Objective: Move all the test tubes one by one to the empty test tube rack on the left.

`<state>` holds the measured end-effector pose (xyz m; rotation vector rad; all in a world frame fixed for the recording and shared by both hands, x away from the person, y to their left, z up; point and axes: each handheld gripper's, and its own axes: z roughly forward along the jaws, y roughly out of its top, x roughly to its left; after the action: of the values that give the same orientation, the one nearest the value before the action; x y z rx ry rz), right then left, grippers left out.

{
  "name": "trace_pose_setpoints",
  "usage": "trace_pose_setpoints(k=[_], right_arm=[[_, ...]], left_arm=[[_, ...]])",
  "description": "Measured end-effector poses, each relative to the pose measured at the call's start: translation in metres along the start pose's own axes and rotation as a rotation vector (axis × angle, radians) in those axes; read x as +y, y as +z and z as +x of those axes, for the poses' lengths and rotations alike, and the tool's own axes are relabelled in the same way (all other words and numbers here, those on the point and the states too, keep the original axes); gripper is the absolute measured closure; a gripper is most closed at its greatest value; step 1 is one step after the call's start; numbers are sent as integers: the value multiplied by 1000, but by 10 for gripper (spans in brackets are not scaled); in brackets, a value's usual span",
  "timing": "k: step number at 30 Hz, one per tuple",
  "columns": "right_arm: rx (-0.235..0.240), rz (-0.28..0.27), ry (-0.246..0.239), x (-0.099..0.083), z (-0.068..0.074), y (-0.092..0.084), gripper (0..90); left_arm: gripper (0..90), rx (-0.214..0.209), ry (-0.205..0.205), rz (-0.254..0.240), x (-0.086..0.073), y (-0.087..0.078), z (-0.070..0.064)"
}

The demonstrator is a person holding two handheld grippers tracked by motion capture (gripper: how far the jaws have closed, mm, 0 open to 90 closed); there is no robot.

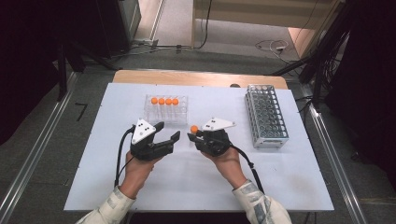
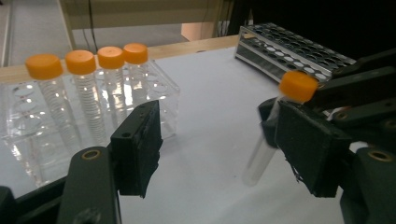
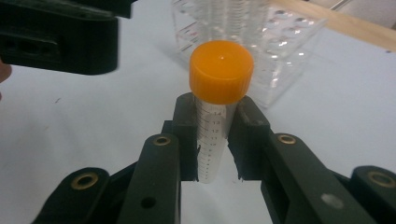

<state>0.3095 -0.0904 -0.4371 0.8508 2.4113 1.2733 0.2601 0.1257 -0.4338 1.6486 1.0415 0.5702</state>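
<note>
Right tool (image 1: pixel 192 136) is clamping a tube (image 3: pixel 215 140) just under its orange cap (image 3: pixel 221 71), holding it upright, tip apparently hanging just above the surface (image 1: pixel 196 186), about centre of the mat. Left tool (image 1: pixel 169 131) is sitting at the tube's 9 o'clock with jaws apart and nothing between them; in the left gripper view the tube (image 2: pixel 261 154) is standing just beyond its right pad.

Risks:
- Tube wall is smooth clear plastic, round, tapering to the tip. Grip is on a short band only, so it could be pivoting or sliding between the pads if bumped.
- The open left jaw is close. Any sideways closing could be knocking the tube askew instead of catching it.
- If the left tool is going for the cap, the ribbed cap gives bite, but twisting may spin the whole tube in the right pads.
- Clear rack (image 1: pixel 166 112) at 11 o'clock is light acrylic holding four capped tubes (image 1: pixel 164 101); a swinging tool could be shoving it.

Metal rack (image 1: pixel 265 116) at 3 o'clock: perforated steel grid, empty, well apart. Pads look like matte black rubber, slightly frayed at the edges.
</note>
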Motion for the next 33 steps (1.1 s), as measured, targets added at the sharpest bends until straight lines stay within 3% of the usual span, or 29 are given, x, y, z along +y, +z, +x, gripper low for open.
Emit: trace_pose_setpoints(k=[7, 13, 25, 33], right_arm=[[41, 12, -17, 2, 19, 18, 716], [66, 14, -36, 7, 33, 24, 716], [67, 19, -48, 8, 35, 26, 716], [66, 25, -39, 8, 35, 26, 716]], left_arm=[[419, -59, 13, 6, 0, 1, -4], [480, -66, 27, 21, -2, 3, -4], [673, -78, 26, 22, -4, 4, -4], [691, -76, 19, 23, -5, 4, -3]])
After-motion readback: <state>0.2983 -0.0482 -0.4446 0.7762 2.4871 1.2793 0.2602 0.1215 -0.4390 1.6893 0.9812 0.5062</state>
